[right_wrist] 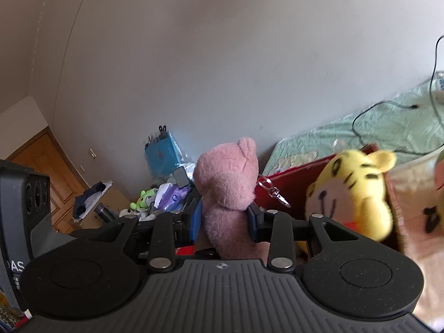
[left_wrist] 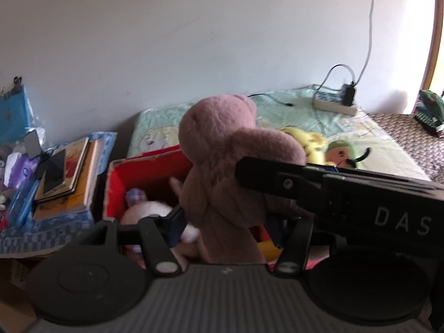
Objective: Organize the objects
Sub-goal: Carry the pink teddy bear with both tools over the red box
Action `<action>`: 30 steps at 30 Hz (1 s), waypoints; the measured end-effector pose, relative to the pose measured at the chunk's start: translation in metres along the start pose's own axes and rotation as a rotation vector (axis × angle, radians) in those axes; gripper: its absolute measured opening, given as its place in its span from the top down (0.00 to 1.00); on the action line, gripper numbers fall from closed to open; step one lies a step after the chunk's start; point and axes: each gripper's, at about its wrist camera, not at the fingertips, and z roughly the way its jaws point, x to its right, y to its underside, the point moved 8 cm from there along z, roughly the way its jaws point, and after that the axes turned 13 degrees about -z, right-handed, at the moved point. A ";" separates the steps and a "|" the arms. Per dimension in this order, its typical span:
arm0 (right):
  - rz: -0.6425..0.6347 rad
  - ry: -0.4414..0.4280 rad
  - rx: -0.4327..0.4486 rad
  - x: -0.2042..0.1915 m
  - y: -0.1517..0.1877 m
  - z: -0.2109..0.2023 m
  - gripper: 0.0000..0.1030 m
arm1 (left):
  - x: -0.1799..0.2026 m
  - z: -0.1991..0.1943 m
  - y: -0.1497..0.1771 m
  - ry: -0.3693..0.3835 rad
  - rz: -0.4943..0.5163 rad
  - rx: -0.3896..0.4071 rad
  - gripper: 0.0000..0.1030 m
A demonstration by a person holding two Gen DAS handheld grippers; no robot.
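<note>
Right gripper [right_wrist: 224, 216]: I have it pinching the pink plush bear [right_wrist: 227, 191] at the body, blue pads pressed in from both sides; the bear is upright, held above the near edge of the red box [right_wrist: 291, 177].
Left gripper [left_wrist: 219, 216]: the bear fills the space between its fingers; whether it is clamping or only alongside, I cannot tell, since the right-hand finger is hidden behind the other gripper's housing.
Already in the box: a white plush with a checked patch [left_wrist: 144, 211], lying at the left of the red interior [left_wrist: 155, 177].
Still out: a yellow tiger plush [right_wrist: 352, 191] just right of the bear; a green-capped doll [left_wrist: 342, 154] on the bed [left_wrist: 369, 138], far right.
Clutter at left: a book stack [left_wrist: 72, 177], apparently untouched.
Progress: early to middle, I judge; one toy boxed, one in hand, at least two left.
</note>
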 end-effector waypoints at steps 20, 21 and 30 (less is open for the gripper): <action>0.165 -0.041 -0.146 0.017 0.034 0.060 0.67 | -0.049 0.060 0.013 -0.092 -0.025 -0.128 0.41; 0.169 -0.044 -0.149 0.017 0.035 0.061 0.67 | -0.050 0.061 0.013 -0.099 -0.023 -0.130 0.40; 0.203 -0.049 -0.179 0.022 0.042 0.062 0.66 | -0.055 0.066 0.019 -0.121 -0.035 -0.164 0.36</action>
